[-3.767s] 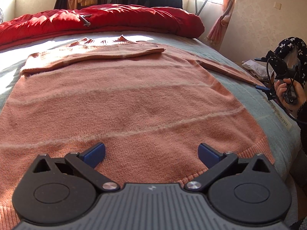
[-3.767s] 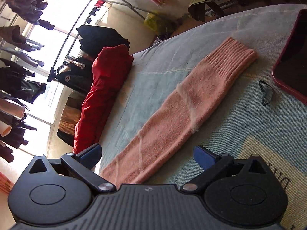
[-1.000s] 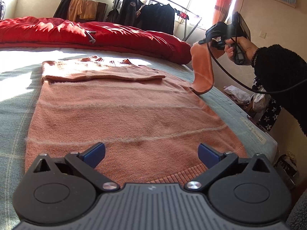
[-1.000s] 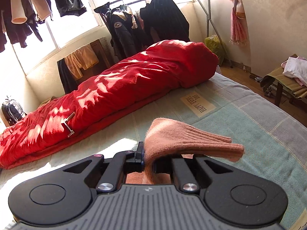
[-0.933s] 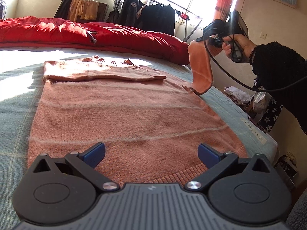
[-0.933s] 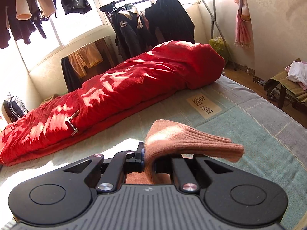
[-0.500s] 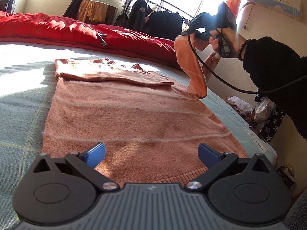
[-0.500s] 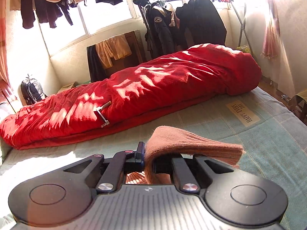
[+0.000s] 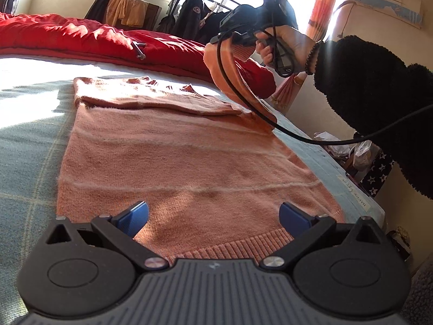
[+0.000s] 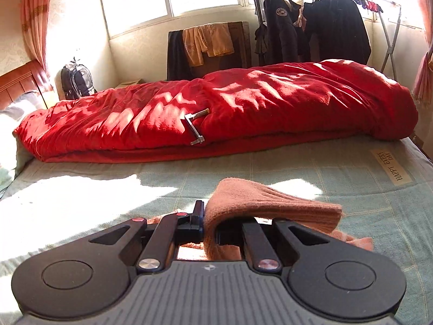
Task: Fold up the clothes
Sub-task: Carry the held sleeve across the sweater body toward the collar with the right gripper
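Observation:
A salmon-pink knit sweater (image 9: 176,159) lies flat on the bed, its left sleeve folded across the chest. My left gripper (image 9: 213,215) hovers open over the ribbed hem, nothing between its blue pads. The right gripper (image 9: 216,40), held by a hand in a black fleece sleeve, is shut on the cuff of the right sleeve (image 9: 232,78) and holds it up above the sweater's far right shoulder. In the right wrist view that gripper (image 10: 209,226) pinches the sleeve cuff (image 10: 270,203), which drapes to the right over its fingers.
A red duvet (image 10: 230,113) lies rolled along the far side of the bed. The pale green bedsheet (image 10: 297,168) surrounds the sweater. A clothes rack with dark jackets (image 10: 311,27) and a backpack (image 10: 75,81) stand beyond. The bed's right edge (image 9: 360,189) drops to floor clutter.
The right gripper has carried the lifted sleeve leftward and inward over the sweater, and its view has swung left across the duvet. The left gripper stays open over the hem.

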A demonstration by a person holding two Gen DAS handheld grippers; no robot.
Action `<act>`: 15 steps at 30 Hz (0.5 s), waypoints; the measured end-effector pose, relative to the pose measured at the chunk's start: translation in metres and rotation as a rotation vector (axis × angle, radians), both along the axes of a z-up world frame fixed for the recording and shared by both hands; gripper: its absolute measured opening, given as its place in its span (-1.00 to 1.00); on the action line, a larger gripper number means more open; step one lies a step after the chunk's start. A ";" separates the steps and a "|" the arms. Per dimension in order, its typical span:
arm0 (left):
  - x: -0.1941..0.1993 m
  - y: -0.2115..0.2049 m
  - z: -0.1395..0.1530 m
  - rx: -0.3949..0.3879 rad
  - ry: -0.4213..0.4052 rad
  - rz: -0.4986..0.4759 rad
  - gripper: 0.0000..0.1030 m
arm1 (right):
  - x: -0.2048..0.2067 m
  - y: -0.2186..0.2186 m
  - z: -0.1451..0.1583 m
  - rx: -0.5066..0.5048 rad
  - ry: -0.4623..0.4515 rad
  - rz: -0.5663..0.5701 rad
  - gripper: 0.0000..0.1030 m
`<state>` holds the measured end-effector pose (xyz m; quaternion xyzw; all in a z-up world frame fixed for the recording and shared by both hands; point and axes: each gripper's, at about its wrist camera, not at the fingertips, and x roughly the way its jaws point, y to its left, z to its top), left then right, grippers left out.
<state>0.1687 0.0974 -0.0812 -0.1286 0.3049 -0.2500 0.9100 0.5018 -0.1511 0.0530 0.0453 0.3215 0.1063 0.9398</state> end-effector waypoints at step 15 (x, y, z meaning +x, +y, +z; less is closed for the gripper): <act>0.010 0.000 0.008 0.088 0.005 -0.065 0.98 | -0.002 0.051 -0.037 -0.167 0.057 0.150 -0.83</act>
